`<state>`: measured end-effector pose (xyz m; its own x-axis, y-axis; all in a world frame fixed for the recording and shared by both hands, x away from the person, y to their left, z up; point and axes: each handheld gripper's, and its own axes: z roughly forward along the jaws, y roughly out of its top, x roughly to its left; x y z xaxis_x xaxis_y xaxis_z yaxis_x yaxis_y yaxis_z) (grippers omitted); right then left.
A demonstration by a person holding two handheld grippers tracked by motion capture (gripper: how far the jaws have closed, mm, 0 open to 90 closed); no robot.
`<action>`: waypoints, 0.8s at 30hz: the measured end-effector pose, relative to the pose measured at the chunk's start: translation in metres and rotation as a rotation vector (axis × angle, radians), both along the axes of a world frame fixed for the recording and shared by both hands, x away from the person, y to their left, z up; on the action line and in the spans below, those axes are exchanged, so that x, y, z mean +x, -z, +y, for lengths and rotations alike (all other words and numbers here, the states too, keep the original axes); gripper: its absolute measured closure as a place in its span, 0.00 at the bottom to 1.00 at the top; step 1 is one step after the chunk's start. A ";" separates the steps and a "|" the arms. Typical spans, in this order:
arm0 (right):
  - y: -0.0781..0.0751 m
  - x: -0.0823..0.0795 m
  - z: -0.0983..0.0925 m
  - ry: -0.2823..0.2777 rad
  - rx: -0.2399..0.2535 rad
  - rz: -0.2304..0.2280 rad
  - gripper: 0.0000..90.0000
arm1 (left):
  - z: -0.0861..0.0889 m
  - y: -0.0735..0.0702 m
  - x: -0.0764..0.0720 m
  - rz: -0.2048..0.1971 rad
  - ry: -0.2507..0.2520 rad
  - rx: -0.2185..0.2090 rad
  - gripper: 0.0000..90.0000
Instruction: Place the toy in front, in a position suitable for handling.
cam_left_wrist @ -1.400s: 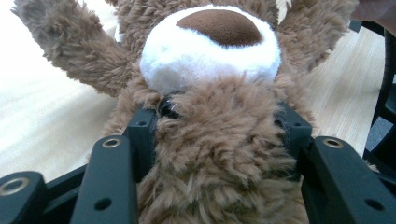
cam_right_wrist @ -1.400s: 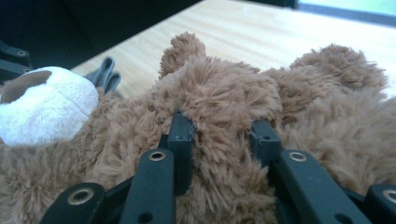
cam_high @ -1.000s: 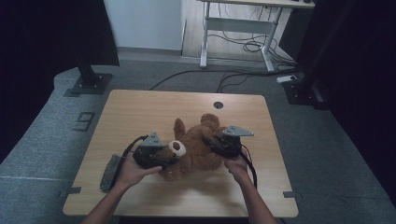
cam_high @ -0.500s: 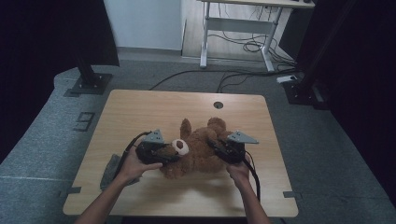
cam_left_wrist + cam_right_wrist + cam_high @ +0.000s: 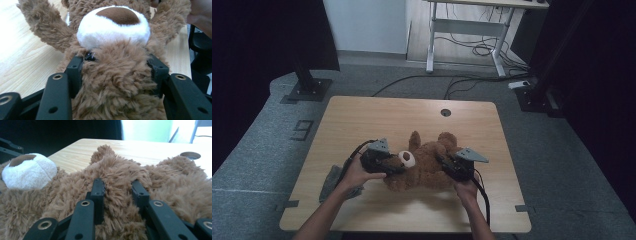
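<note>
A brown teddy bear (image 5: 427, 162) with a white snout (image 5: 407, 159) lies on its back on the wooden table (image 5: 377, 115), limbs pointing toward the far edge. My left gripper (image 5: 394, 167) comes in from the left and is shut on the bear's head. In the left gripper view its jaws press into the fur on both sides of the head (image 5: 115, 82), just below the snout (image 5: 113, 27). My right gripper (image 5: 444, 162) comes in from the right. Its jaws (image 5: 118, 188) pinch a tuft of fur on the bear's body (image 5: 75, 187).
A grey cloth (image 5: 332, 182) lies near the table's front left, under my left forearm. A round cable hole (image 5: 445, 112) sits at the table's far middle. Stand feet and cables lie on the floor beyond the table.
Both hands have sunk a little with the bear. The bear has gone from more upright to lying flatter on the table. Both grips have held.
</note>
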<state>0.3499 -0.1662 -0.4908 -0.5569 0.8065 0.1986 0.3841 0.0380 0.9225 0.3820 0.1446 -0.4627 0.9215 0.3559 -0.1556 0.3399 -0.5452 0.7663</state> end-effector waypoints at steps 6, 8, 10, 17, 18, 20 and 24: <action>0.007 -0.001 0.002 0.023 -0.017 -0.012 0.77 | 0.001 0.005 0.006 -0.004 0.013 0.002 0.48; 0.007 -0.001 0.003 0.028 -0.020 -0.017 0.77 | 0.003 0.007 0.009 -0.004 0.015 -0.010 0.48; 0.007 -0.002 0.003 0.032 -0.020 -0.021 0.77 | 0.004 0.007 0.010 -0.003 0.018 -0.014 0.48; 0.017 -0.004 0.011 0.081 -0.040 -0.045 0.76 | 0.006 0.017 0.018 -0.004 0.000 0.010 0.41; 0.017 -0.004 0.012 0.080 -0.044 -0.046 0.75 | 0.006 0.017 0.018 -0.001 -0.002 0.013 0.39; 0.017 -0.004 0.012 0.080 -0.047 -0.047 0.75 | 0.006 0.015 0.016 0.011 -0.020 0.016 0.32; 0.016 -0.004 0.012 0.091 -0.037 -0.029 0.72 | 0.010 -0.006 0.001 -0.066 -0.157 -0.014 0.33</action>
